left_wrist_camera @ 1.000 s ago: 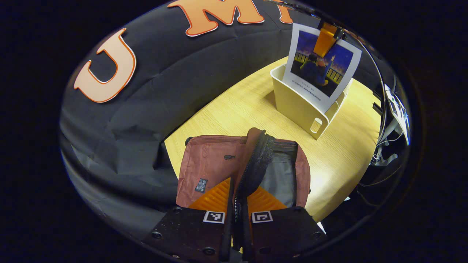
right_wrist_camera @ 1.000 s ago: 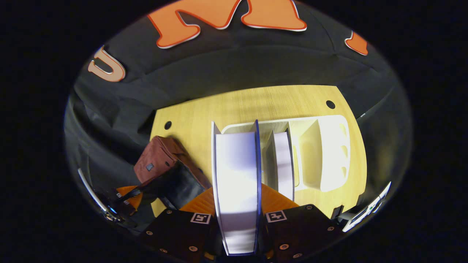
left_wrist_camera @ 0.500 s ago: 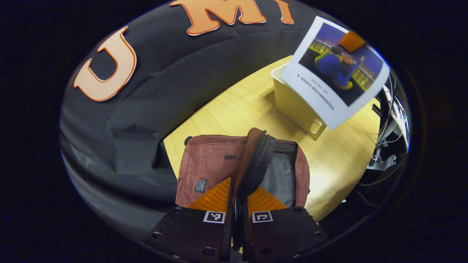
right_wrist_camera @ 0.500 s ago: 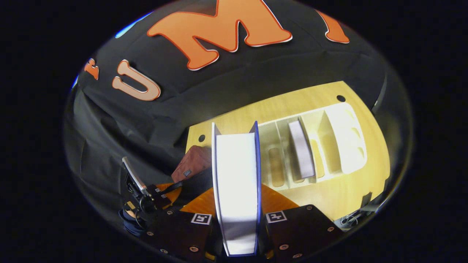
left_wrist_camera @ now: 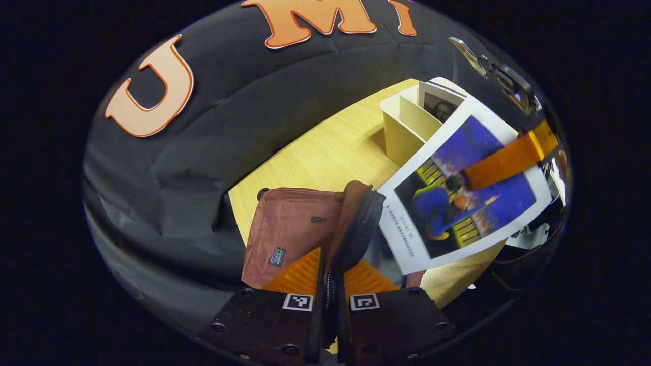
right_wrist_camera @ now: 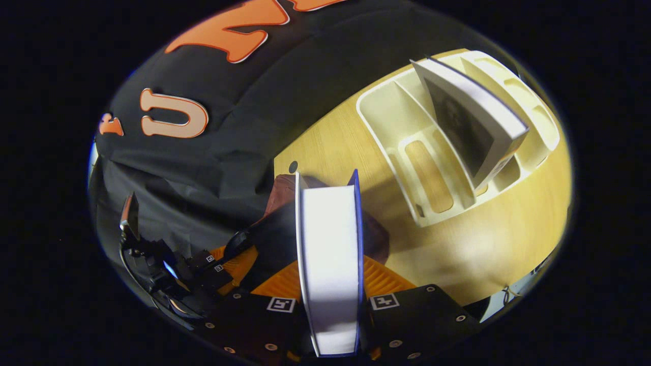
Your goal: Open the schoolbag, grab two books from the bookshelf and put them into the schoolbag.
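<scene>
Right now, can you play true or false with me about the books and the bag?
1. The right gripper holds a book. True.
2. The bag is zipped shut. False: the left gripper holds its zipper edge up, open.
3. One book is in the shelf. True.
4. The held book lies flat on the table. False: it is in the air by the bag.

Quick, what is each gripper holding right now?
Left gripper: shut on the schoolbag's zipper edge, holding it open.
Right gripper: shut on a book, above the schoolbag.
</scene>
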A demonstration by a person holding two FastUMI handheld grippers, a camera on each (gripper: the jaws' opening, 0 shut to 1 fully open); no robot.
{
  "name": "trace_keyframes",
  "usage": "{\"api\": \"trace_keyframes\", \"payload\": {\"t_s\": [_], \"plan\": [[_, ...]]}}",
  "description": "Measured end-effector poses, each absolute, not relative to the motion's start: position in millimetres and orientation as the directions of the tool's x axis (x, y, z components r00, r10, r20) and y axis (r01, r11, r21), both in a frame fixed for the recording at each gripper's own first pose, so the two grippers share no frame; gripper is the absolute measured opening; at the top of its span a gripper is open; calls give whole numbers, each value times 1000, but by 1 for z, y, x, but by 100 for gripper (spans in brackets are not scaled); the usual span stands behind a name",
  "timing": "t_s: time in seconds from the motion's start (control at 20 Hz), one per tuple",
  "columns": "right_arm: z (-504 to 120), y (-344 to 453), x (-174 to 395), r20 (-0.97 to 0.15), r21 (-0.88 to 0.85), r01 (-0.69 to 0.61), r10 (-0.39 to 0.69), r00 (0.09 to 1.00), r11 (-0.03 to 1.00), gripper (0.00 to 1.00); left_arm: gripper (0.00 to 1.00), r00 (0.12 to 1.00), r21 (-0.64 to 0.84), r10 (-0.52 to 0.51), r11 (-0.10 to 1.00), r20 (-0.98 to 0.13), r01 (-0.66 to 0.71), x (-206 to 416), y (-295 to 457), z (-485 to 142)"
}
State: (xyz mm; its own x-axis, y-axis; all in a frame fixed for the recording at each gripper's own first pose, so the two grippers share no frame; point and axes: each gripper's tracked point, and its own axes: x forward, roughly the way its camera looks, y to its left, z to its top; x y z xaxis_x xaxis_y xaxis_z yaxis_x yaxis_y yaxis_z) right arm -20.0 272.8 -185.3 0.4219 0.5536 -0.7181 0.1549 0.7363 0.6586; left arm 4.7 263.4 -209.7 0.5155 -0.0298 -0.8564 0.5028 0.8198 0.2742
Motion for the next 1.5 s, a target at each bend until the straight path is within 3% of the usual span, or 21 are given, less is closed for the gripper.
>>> {"api": "trace_keyframes", "payload": {"t_s": [0.6, 0.8, 1.35, 1.4, 1.45, 1.5], "plan": [[-258, 361, 1, -622, 762, 157, 641, 450, 629, 39, 7, 531, 244, -83, 821, -843, 516, -1, 248, -211], [-272, 381, 9, -584, 801, 218, 648, 489, 558, 39, 7, 538, 238, -113, 809, -835, 538, -6, 238, -210], [-303, 420, 40, -537, 828, 242, 591, 602, 506, 39, 7, 547, 190, -140, 844, -826, 502, -17, 232, -209], [-303, 422, 38, -554, 817, 249, 587, 591, 520, 51, 7, 544, 186, -134, 850, -828, 492, -18, 235, -209], [-308, 422, 36, -571, 805, 255, 584, 577, 536, 25, 7, 542, 180, -137, 853, -829, 490, -18, 235, -210], [-311, 417, 30, -602, 781, 265, 571, 558, 565, 45, 7, 542, 175, -136, 858, -829, 484, -16, 235, -210]]}}
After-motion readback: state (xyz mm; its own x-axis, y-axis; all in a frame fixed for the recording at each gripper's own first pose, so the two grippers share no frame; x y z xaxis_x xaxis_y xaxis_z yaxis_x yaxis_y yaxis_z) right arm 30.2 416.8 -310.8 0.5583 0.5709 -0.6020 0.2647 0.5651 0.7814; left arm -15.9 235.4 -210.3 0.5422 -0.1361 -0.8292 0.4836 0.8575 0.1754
